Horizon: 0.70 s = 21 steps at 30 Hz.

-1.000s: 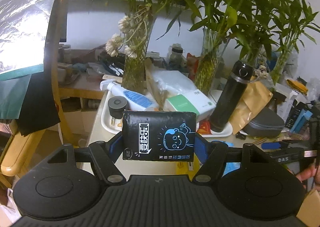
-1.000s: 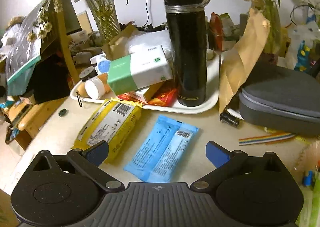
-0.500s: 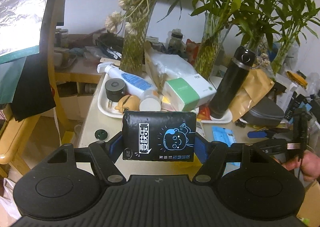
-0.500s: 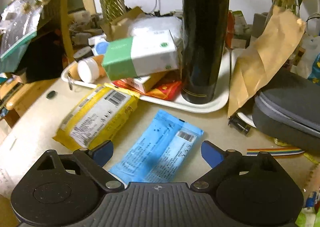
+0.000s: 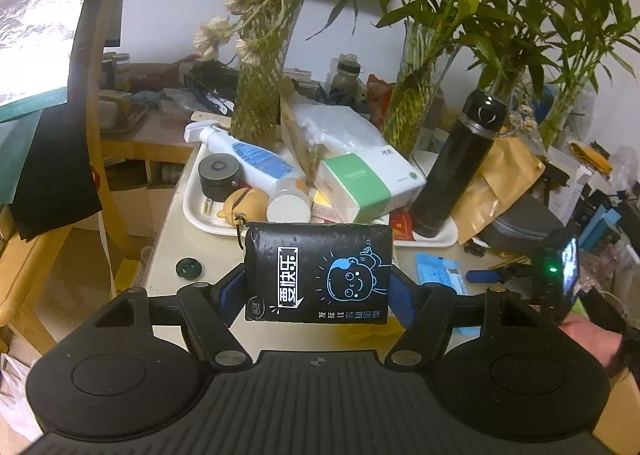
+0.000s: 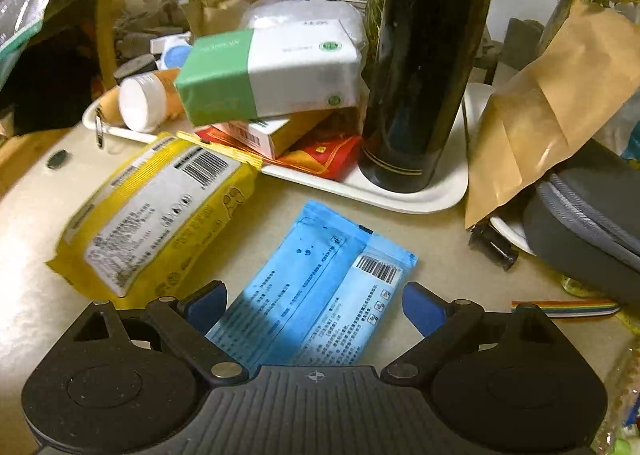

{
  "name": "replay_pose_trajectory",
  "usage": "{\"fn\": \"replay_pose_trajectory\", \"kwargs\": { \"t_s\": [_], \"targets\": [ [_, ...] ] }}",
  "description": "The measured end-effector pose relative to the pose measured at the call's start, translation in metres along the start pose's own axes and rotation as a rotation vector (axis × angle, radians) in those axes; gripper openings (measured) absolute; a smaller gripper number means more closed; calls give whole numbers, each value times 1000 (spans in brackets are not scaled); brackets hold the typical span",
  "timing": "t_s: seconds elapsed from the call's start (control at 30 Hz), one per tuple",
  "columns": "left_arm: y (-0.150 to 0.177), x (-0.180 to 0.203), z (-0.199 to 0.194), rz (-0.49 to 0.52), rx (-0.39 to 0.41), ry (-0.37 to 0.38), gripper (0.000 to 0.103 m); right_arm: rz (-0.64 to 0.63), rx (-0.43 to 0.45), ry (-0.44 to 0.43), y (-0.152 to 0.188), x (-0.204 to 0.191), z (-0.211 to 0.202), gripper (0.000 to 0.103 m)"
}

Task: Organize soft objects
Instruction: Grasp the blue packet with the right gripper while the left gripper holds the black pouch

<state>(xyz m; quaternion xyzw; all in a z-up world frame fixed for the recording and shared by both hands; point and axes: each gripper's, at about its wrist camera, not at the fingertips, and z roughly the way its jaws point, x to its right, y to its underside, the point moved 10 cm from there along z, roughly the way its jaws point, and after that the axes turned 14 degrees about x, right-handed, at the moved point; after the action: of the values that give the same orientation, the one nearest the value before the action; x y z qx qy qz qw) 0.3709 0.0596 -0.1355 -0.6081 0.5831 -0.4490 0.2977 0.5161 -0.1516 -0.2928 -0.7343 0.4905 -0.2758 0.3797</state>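
From the left wrist camera, the left gripper point(image 5: 318, 291) squeezes a black tissue pack point(image 5: 318, 273) between its two blue pads, one on each side. The pack has a blue cartoon face on it and hangs in the air above the table point(image 5: 176, 231). Behind it sits a white tray point(image 5: 196, 211) full of things: a green and white tissue box point(image 5: 366, 185), a white spray bottle point(image 5: 248, 159) and a tall black flask point(image 5: 456, 171). Glass vases with green plants point(image 5: 416, 95) stand behind the tray. At the right edge a person's hand point(image 5: 592, 339) shows, holding the other gripper. From the right wrist camera, the right gripper point(image 6: 316, 309) is spread wide and holds nothing. Its jaws have just come a little closer together, but the pads do not press on anything. A blue pack point(image 6: 320, 287) lies flat on the table under it, with one blue pad on each side of it. I cannot tell if the pads touch the table. A yellow pack point(image 6: 156, 215) lies just to the left of the blue one, and its far corner reaches the white tray. The black flask stands on the tray behind the blue pack. A brown paper bag point(image 6: 548, 111) leans at the right, next to a grey case point(image 6: 588, 211).
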Motion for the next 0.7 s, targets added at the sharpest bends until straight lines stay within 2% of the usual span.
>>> {"fn": "replay_pose_trajectory", "kwargs": {
  "t_s": [0.13, 0.2, 0.27, 0.33, 0.47, 0.57, 0.7],
  "targets": [
    [3, -4, 2, 1, -10, -9, 70, -40, -5, 27, 2, -1, 7, 97],
    [4, -7, 2, 1, -16, -14, 70, -60, -38, 39, 2, 2, 5, 97],
    [5, -8, 2, 1, -20, -20, 70, -62, -65, 86, 2, 11, 2, 93],
    [4, -8, 2, -4, -19, -20, 70, -29, -81, 112, 3, 19, -1, 81],
    [4, -4, 4, 0, -22, -14, 70, 68, -86, 107, 6, 30, 0, 79],
    [7, -1, 5, 19, -25, -9, 70, 55, -56, 94, 6, 29, 1, 79],
    [9, -4, 7, 22, -32, -16, 70, 56, -55, 93, 5, 27, -1, 71]
  ]
}}
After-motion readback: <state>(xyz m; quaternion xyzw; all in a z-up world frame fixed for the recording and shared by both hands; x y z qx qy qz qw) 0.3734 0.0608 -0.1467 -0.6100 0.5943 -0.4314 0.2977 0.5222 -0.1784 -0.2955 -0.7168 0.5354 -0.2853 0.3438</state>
